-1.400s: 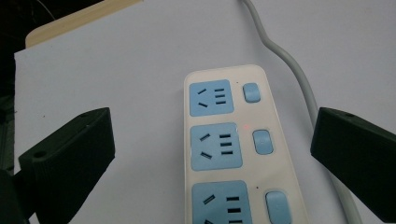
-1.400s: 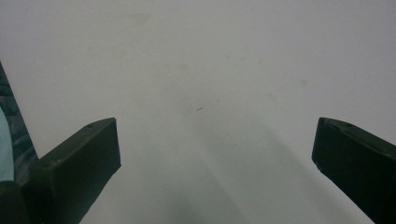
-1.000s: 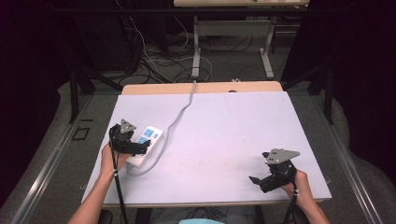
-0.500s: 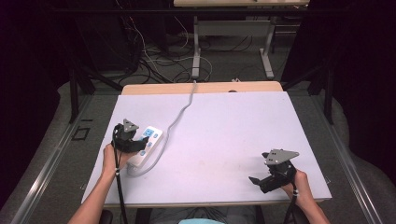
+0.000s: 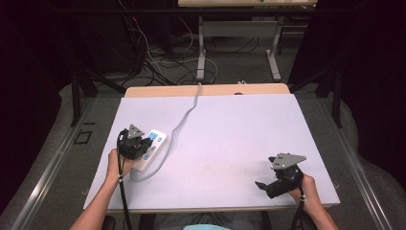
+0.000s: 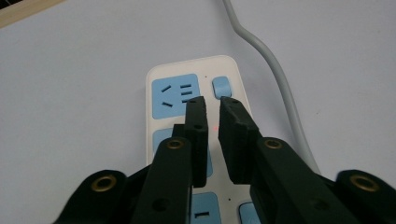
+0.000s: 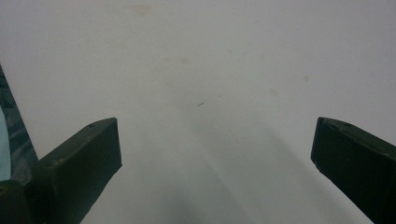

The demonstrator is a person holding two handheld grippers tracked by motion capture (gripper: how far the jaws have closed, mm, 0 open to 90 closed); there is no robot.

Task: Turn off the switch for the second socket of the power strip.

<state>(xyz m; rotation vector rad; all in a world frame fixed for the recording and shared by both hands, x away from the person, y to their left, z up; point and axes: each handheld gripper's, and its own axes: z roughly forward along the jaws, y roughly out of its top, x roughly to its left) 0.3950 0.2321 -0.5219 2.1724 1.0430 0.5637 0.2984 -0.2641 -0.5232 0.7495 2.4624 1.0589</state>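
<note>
A white power strip with light-blue sockets lies at the table's left, and its grey cord runs off toward the far edge. My left gripper hovers over it. In the left gripper view the jaws of my left gripper have just been closing; they stand almost together with nothing between them, tips near the strip's blue switch, and a small red light glows in the narrow gap. My right gripper rests near the front right edge, open over bare white surface.
The white tabletop sits on a wooden desk whose far edge shows. The cord curves along the strip's right side. Cables and metal table legs lie on the floor beyond.
The left gripper's jaws have drawn together above the power strip. Both hands stayed where they were.
</note>
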